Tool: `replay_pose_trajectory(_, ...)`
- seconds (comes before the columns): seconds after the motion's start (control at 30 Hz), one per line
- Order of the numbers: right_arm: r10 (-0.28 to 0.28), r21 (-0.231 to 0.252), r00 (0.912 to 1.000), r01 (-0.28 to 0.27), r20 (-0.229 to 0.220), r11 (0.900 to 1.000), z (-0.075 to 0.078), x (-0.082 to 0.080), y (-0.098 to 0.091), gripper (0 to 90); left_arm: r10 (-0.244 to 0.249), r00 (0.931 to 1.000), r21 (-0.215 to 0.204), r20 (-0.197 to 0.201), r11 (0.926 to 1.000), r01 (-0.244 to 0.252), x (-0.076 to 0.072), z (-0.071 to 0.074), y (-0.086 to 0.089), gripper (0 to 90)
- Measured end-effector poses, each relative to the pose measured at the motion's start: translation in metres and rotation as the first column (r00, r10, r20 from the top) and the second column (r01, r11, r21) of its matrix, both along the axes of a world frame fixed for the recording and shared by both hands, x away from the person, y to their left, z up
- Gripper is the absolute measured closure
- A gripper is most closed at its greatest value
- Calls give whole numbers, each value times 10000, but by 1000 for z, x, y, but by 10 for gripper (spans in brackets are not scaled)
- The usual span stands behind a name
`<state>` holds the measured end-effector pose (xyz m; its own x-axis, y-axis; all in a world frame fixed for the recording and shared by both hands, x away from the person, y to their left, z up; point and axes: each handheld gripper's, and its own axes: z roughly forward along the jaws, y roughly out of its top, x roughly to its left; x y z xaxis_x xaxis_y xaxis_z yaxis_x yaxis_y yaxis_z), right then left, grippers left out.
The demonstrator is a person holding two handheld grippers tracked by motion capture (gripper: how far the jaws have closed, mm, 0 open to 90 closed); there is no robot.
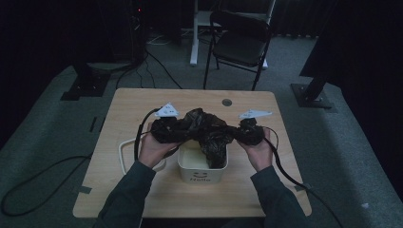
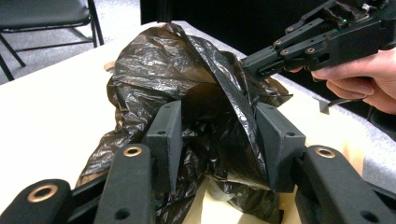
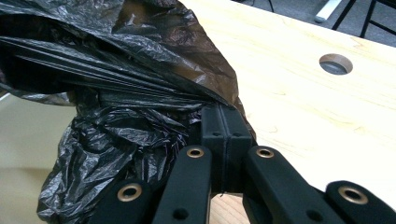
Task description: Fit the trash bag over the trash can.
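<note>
A crumpled black plastic bag [image 1: 204, 128] hangs over a white bin [image 1: 202, 173] marked "Hello" near the table's front middle. My left gripper [image 1: 183, 130] is at the bag's left side. In the left gripper view its jaws [image 2: 219, 135] stand apart, and a fold of the bag [image 2: 159, 70] runs loosely between them. My right gripper [image 1: 234, 134] is at the bag's right side, its jaws pressed together on the bag's edge [image 3: 116, 70] in the right gripper view [image 3: 225, 114]. The left gripper view also shows the right gripper [image 2: 250, 65] pinching the bag's far edge.
A white lid or frame [image 1: 124, 156] lies left of the bin on the wooden table [image 1: 142, 102]. A round cable hole [image 1: 226, 102] sits near the table's far edge. A black folding chair [image 1: 240, 40] stands beyond the table. Cables trail off both grippers.
</note>
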<state>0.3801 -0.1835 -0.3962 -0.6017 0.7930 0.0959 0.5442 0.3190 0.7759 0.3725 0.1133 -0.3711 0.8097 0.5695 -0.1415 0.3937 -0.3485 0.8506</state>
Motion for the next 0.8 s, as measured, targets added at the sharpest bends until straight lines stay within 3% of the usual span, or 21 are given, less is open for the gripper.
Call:
replay_pose_trajectory(0.17,33,-91,10000,-33,-11,10000,1,0,3,900,-8,10000,-20,-70,10000,8,0,-1,3,506)
replay_pose_trajectory(0.2,284,-110,9996,-283,61,9995,1,-1,4,900,44,9999,-275,-99,9996,-47,0,-1,3,497)
replay_pose_trajectory(0.3,495,-292,9988,-493,60,9984,-1,-3,8,900,86,9999,-337,-78,9994,-89,1,-1,3,481)
replay_pose_trajectory(0.33,665,-382,9978,-664,4,9971,-3,-4,11,900,130,9999,-688,-56,9975,-134,2,0,0,463)
replay_pose_trajectory(0.47,664,-486,9978,-664,-18,9966,-5,-5,12,900,-118,9999,-1081,-40,9941,113,2,0,-5,436)
replay_pose_trajectory(0.63,654,-482,9979,-655,-21,9967,-4,-5,12,900,-264,9995,-1223,168,9921,283,-1,2,-5,394)
replay_pose_trajectory(0.8,498,-486,9987,-500,-55,9976,-2,-3,8,900,-228,9983,-1543,545,9875,310,-9,8,7,384)
